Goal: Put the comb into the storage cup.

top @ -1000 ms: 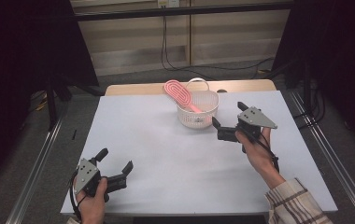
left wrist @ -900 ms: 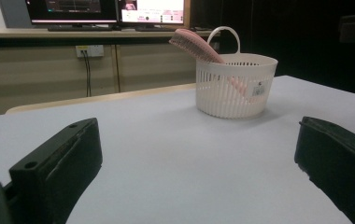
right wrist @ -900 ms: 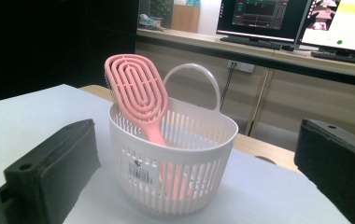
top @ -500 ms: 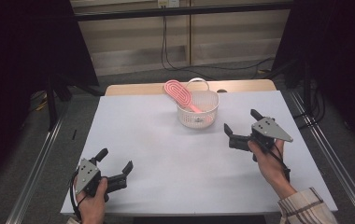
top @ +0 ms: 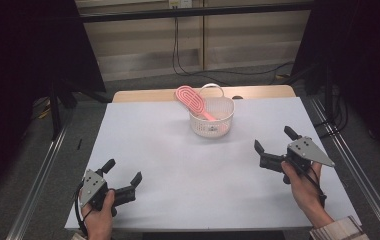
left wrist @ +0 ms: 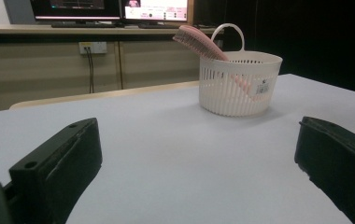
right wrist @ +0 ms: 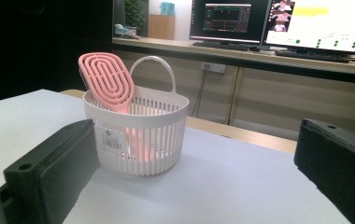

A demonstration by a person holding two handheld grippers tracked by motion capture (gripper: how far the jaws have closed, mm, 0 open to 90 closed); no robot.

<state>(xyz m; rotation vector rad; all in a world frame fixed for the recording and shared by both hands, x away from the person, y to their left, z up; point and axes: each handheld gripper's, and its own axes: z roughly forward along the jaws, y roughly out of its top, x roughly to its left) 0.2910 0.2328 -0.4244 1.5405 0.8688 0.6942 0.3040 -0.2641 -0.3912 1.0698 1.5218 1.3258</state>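
- The small white plastic basket with slotted sides (top: 211, 117) stands at the far middle of the pale grey surface (top: 178, 165).
- A pink plastic hairbrush (top: 193, 101) stands in the basket. Its handle is down inside and its oval head leans up and out over the far left rim, so its long side runs from low right to high left in the high view.
- The right gripper (top: 277, 148) is near the right edge of the surface. Its jaws are wide apart and hold nothing. The basket is ahead of these jaws and a bit to the left in the right gripper view (right wrist: 136, 135).
- The left gripper (top: 124, 174) is at the near left corner. Its jaws are wide apart too and hold nothing. The basket is far off, ahead and to the right (left wrist: 240, 81).
- The right gripper is nearer to the basket and brush, so it looks like the better one to reach for them.
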